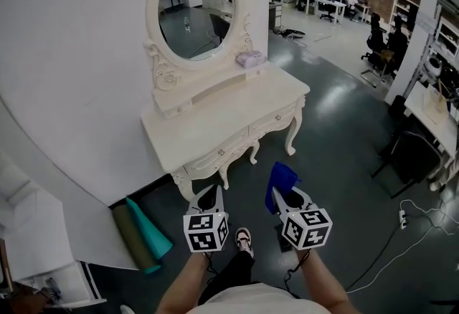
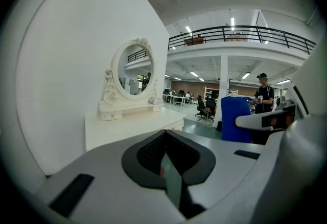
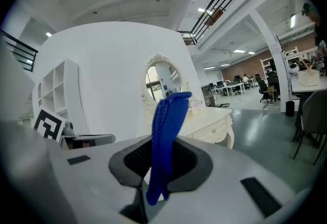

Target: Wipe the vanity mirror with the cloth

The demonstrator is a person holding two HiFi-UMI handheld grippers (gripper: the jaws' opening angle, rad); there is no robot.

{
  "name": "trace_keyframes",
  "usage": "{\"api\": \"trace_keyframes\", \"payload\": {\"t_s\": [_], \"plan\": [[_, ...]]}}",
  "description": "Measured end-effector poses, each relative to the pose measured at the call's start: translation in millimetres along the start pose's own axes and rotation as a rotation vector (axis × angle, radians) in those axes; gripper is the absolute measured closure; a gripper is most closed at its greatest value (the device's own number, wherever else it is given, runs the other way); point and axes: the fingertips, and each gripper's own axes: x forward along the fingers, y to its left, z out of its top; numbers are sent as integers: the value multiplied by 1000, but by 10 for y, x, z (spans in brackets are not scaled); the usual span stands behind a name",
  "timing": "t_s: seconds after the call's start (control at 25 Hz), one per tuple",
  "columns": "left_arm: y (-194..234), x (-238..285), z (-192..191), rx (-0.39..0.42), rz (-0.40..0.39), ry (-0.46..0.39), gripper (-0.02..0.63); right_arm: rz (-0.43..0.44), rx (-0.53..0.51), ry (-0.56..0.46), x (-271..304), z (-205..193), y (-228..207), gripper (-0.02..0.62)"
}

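An oval vanity mirror (image 1: 194, 11) in a carved white frame stands on a cream dressing table (image 1: 215, 119) against the white wall; it also shows in the left gripper view as the mirror (image 2: 132, 72) and in the right gripper view as the mirror (image 3: 162, 84). My right gripper (image 1: 285, 194) is shut on a blue cloth (image 1: 281, 181), which sticks up folded between its jaws as the cloth (image 3: 166, 141). My left gripper (image 1: 208, 199) is shut with nothing in it (image 2: 164, 159). Both grippers hang over the floor, short of the table's front.
A small pale bundle (image 1: 250, 58) lies on the table's shelf beside the mirror. Rolled teal and olive mats (image 1: 141, 235) lean at the wall, lower left. A dark chair (image 1: 410, 156) and cables (image 1: 401, 234) are on the floor at right. People and desks fill the office behind.
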Motion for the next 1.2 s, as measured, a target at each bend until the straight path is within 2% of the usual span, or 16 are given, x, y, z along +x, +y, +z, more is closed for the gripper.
{"api": "trace_keyframes", "payload": {"t_s": [0.28, 0.56, 0.72, 1.0, 1.2], "plan": [[103, 902, 273, -10, -34, -4, 595, -20, -18, 6, 697, 283, -430, 520], [375, 1852, 880, -21, -34, -47, 595, 16, -77, -14, 1637, 915, -652, 520], [556, 2247, 1152, -20, -28, -65, 595, 26, -87, -13, 2062, 1119, -737, 520], [804, 2725, 1186, -35, -18, -30, 595, 15, -69, 33, 2602, 1150, -952, 520], [1061, 2927, 1209, -52, 20, -20, 595, 20, -70, 63, 2976, 1171, -1020, 520]]}}
